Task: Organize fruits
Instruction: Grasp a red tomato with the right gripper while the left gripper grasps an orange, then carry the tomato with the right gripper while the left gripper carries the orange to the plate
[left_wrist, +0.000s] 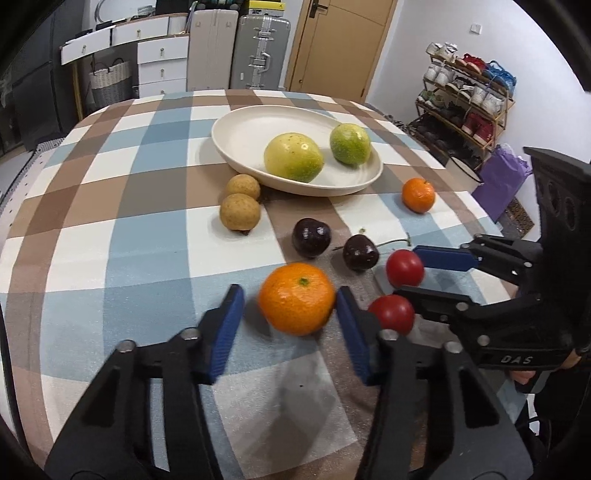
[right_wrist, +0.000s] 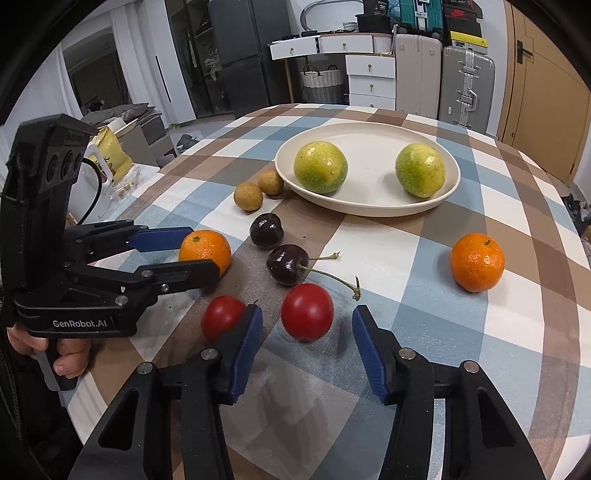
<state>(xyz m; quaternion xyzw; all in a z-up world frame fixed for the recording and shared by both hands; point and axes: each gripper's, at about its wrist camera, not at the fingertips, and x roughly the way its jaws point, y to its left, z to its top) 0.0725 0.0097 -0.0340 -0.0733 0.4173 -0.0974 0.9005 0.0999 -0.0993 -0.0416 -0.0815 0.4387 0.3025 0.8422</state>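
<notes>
Both tongs standing apart over fruit
Left tongs (left_wrist: 290, 299) are bracketing a mandarin (left_wrist: 296, 298); right tongs (right_wrist: 306, 325) are bracketing a tomato (right_wrist: 307, 312).

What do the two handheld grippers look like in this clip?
Both are black plastic with blue finger pads and silver pivot pins. The left gripper carries white "GenRobot.AI" lettering and a boxy head with three round holes. The right gripper shows "DAS" on its side. Bare fingers wrap each handle; no sleeve shows.
</notes>
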